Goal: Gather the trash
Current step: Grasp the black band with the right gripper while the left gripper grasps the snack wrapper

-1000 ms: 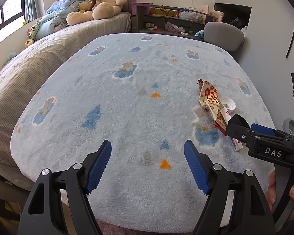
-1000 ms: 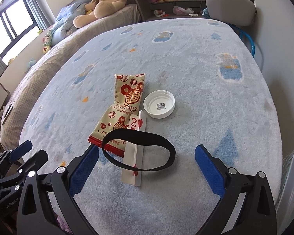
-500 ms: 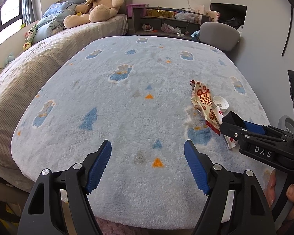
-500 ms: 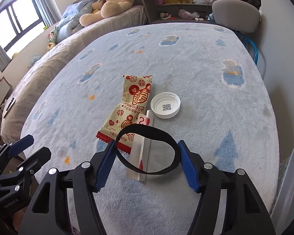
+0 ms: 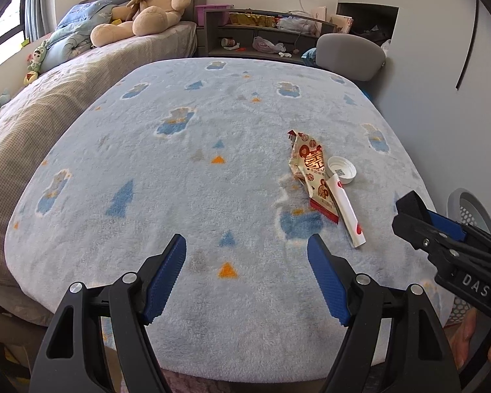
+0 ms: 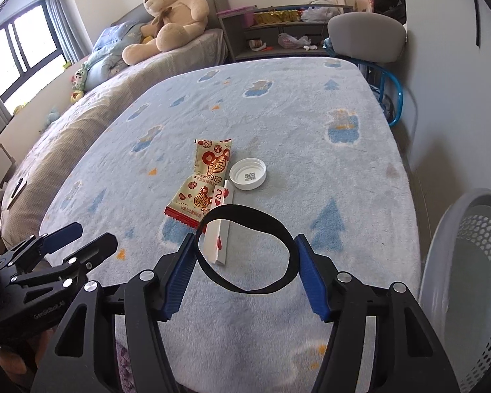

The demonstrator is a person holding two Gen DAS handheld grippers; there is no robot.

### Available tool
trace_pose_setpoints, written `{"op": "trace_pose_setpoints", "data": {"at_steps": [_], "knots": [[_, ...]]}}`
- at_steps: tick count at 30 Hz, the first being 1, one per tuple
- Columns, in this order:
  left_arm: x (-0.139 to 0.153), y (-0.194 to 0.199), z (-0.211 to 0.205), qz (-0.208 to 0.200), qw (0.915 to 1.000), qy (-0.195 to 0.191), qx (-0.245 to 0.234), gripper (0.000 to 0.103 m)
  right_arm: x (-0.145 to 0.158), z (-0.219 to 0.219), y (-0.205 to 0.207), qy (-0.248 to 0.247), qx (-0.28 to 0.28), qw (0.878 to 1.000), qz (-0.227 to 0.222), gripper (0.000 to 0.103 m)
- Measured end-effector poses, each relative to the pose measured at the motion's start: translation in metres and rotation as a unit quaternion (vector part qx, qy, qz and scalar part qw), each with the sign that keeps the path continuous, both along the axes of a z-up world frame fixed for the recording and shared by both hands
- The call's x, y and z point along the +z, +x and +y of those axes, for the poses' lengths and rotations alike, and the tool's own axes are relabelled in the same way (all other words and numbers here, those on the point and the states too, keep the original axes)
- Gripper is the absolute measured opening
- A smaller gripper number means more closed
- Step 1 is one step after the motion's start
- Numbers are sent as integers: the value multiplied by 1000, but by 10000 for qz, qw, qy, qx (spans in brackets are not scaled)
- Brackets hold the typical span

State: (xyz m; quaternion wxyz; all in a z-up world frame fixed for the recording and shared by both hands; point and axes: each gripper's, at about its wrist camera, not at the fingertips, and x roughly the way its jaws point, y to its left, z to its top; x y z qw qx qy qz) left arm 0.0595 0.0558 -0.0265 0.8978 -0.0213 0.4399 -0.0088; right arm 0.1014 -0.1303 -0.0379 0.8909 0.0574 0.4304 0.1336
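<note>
My right gripper (image 6: 245, 240) has its jaws closing on a black elastic band (image 6: 245, 210), whose loop is squeezed between both blue pads and raised off the blue blanket (image 6: 311, 131). Beyond it on the blanket lie a red-and-cream snack wrapper (image 6: 209, 183), a white stick sachet (image 6: 221, 229) and a white bottle cap (image 6: 248, 174). The left wrist view shows the same wrapper (image 5: 311, 170), sachet (image 5: 347, 209) and cap (image 5: 341, 170) to the right of my left gripper (image 5: 246, 242). That one is open over bare blanket with nothing between its fingers.
A white mesh basket (image 6: 468, 262) stands off the bed's right edge, close to my right gripper. A teddy bear (image 6: 170, 16) sits at the bed's head. A grey chair (image 6: 366, 36) and a cluttered shelf (image 6: 278, 32) stand beyond the blanket's far edge.
The right jaws went from wide open around the black band to pressing on it, and the band came up off the blanket. The left gripper stayed open and barely shifted.
</note>
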Motion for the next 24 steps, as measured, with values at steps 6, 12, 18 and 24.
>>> {"op": "trace_pose_setpoints", "data": {"at_steps": [6,12,18,24], "knots": [[-1,17,-15,9,9999,-47,-128,73,1,-15,-20,18,-177,9998,-31,59],[-10,43,-26,138,9995,-170,-207,73,-2,-23,-23,69,-264,9996,-13,59],[-25,67,-33,259,9995,-72,-181,73,-8,-26,-21,136,-253,9996,43,59],[-38,82,-40,371,9990,4,-251,73,-11,-31,-19,205,-272,9994,73,59]]}}
